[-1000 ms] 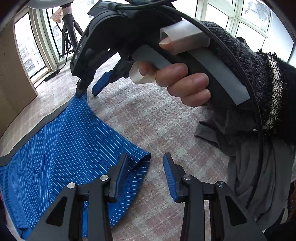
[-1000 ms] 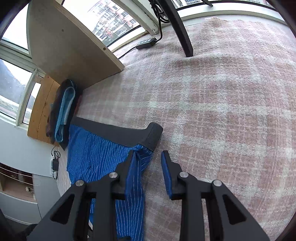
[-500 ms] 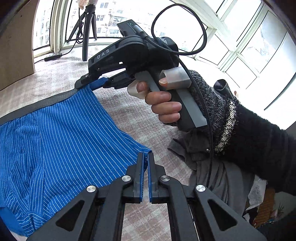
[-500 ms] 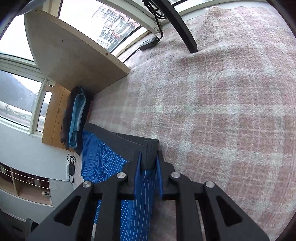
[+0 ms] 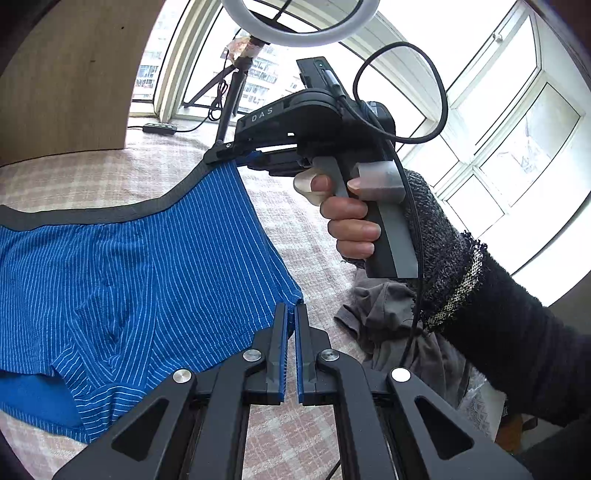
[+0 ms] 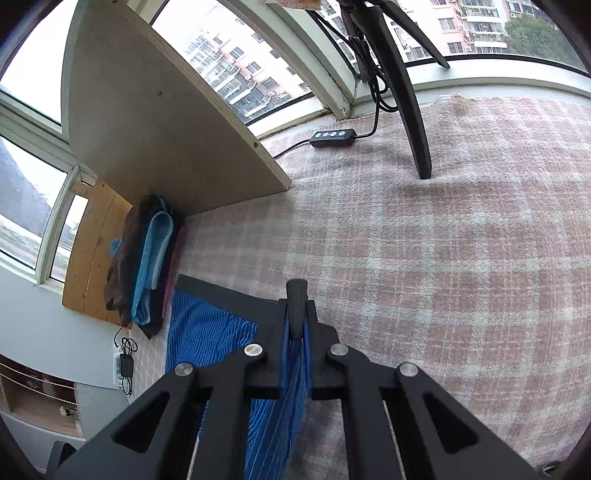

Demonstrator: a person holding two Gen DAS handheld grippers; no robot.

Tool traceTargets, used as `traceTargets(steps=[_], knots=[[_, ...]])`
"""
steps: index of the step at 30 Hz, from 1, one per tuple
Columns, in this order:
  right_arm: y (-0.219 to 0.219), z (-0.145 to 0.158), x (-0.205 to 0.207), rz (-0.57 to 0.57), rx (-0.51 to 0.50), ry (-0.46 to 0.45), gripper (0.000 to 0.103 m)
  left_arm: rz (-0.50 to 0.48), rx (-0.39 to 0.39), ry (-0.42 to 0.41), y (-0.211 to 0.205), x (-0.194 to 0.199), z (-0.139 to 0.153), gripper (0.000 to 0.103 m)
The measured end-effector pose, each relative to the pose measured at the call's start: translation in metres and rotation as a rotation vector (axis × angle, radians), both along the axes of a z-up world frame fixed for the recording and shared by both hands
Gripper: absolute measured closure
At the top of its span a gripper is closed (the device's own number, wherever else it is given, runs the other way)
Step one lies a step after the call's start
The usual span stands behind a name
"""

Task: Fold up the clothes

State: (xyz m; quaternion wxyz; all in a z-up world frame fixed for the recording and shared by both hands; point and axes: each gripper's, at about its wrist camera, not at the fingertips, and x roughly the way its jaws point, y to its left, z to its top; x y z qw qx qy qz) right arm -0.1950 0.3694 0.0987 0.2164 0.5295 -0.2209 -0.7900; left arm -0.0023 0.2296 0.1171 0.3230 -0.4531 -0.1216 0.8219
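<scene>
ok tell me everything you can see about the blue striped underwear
The blue striped underwear is boxer briefs in a soft knit, bright blue with thin white pinstripes and a dark grey waistband. One side is lifted off the pink checked blanket. The right gripper pinches the waistband corner; the left gripper pinches the leg hem. Both sets of jaws are shut on it.

Ring light and power strip by a window

A ring light (image 5: 291, 22) tops its stand; a black power strip (image 6: 332, 137) lies on the plaid blanket (image 6: 461, 240).
</scene>
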Motion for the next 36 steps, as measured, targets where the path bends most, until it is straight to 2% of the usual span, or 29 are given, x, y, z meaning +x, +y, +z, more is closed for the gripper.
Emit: traceTargets(steps=[3,6,10,14,17,22,26,28,30,34,36], knots=[[-0.047,0.030,-0.002,0.038,0.032,0.043,0.096,0.117,0.070,0.020,-0.055,0.012,0.012,0.100],[-0.106,0.049,-0.009,0.088,0.091,0.075,0.096,0.243,0.123,0.022,-0.115,0.025,0.006,0.100],[-0.195,0.040,-0.024,0.161,0.211,0.083,0.096,0.422,0.186,-0.043,-0.192,0.033,-0.022,0.101],[-0.268,0.014,-0.037,0.213,0.312,0.084,0.096,0.527,0.180,-0.122,-0.240,0.036,-0.059,0.103],[-0.306,-0.006,-0.046,0.234,0.374,0.074,0.096,0.556,0.167,-0.167,-0.263,0.038,-0.081,0.103],[-0.335,-0.028,-0.051,0.265,0.416,0.039,0.096,0.571,0.176,-0.197,-0.287,0.037,-0.099,0.103],[-0.335,-0.038,-0.054,0.269,0.447,0.026,0.096,0.519,0.048,-0.141,-0.282,0.014,-0.088,0.103],[-0.328,-0.041,-0.055,0.260,0.424,0.003,0.096,0.482,-0.010,-0.104,-0.273,-0.004,-0.085,0.086],[-0.322,-0.041,-0.056,0.258,0.415,-0.006,0.096,0.438,-0.055,-0.080,-0.262,-0.020,-0.084,0.080],[-0.308,-0.036,-0.055,0.262,0.403,-0.004,0.096,0.374,-0.163,-0.066,-0.236,-0.035,-0.089,0.080],[-0.302,-0.034,-0.055,0.259,0.396,-0.001,0.096,0.375,-0.180,-0.072,-0.232,-0.040,-0.099,0.081]])
